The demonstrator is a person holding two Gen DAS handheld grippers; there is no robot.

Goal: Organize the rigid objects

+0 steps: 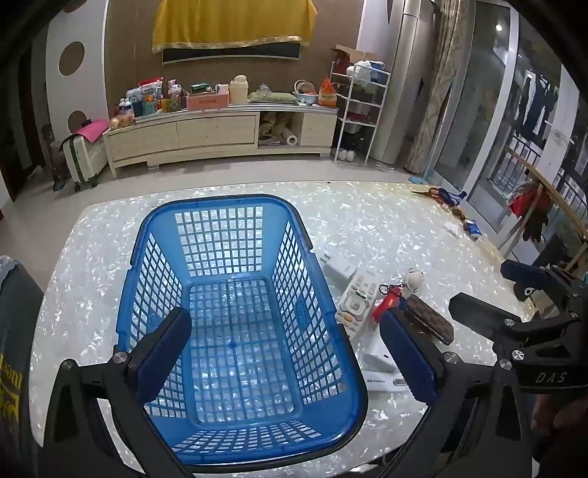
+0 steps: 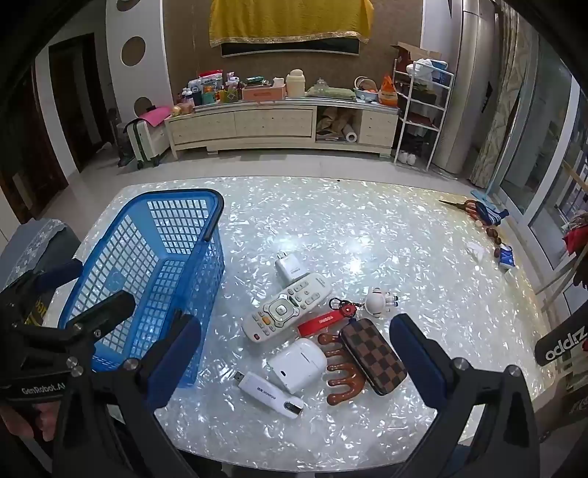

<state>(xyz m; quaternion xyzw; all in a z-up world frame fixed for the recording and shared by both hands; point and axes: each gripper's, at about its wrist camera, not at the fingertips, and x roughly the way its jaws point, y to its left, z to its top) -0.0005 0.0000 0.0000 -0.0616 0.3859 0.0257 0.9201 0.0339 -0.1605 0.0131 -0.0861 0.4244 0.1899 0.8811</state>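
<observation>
Right gripper [image 2: 294, 353], jaws released, above white remote [image 2: 289, 307], long axis running near-left to far-right. Left gripper [image 1: 284, 349], released, over blue basket [image 1: 235, 456].

Scissors [image 2: 463, 206] (far edge), suitcase [image 2: 141, 141]

A shiny white table [image 2: 367, 228] with sparkly flakes stands on a pale floor [image 2: 257, 165]. Against the brown back wall [image 2: 183, 55] sits a long, low cabinet [image 2: 279, 125] (its top is crowded with boxes and jars). A yellow cloth [image 2: 290, 18] hangs above it. A white wire shelf [image 2: 419, 110] stands to its right, near tall glass doors [image 1: 488, 110] and a curtain [image 1: 441, 92]. A suitcase [image 2: 141, 141] stands left.
</observation>
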